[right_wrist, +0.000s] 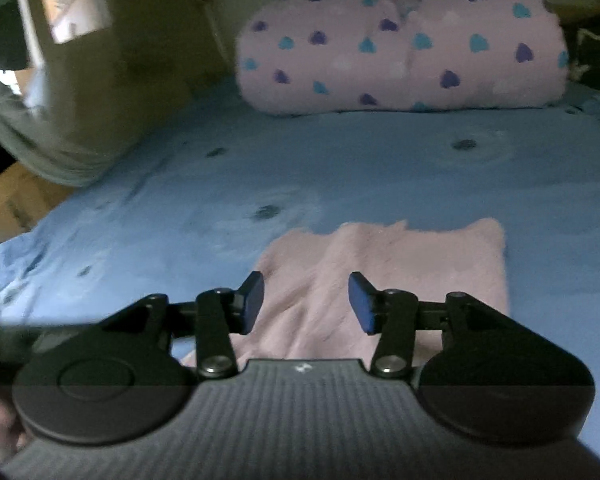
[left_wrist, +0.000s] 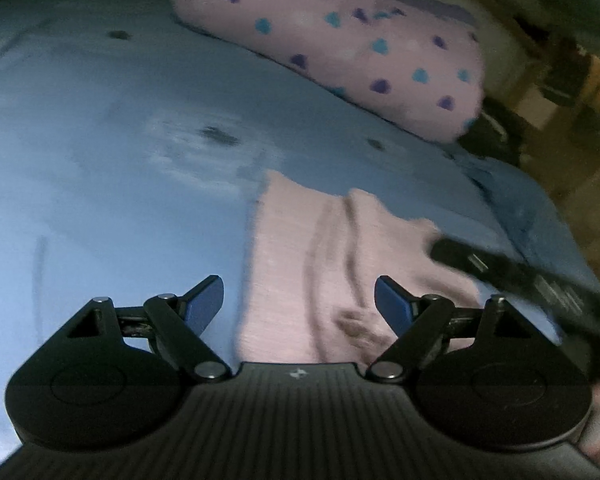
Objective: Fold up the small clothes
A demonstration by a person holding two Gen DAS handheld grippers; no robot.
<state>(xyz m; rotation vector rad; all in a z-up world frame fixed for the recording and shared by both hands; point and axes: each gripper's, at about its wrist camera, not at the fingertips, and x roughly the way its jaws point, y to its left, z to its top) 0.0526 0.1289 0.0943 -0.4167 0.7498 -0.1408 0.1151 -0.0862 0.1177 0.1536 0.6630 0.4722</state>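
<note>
A small pink garment (right_wrist: 384, 280) lies folded on the blue bedsheet (right_wrist: 180, 208), lower centre of both views. The left gripper (left_wrist: 299, 300) and right gripper (right_wrist: 306, 300) hover over it, jaws apart (nothing held). A heart-patterned pillow (right_wrist: 400, 52) sits beyond.

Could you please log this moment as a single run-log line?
left gripper: open, empty | right gripper: open, empty | pink garment: folded on blue sheet | heart-print pillow: beyond

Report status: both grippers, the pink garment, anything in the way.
Left gripper open, empty. Right gripper open, empty. Pink garment flat on blue sheet, creased. Heart-print blanket behind, clear of it.
</note>
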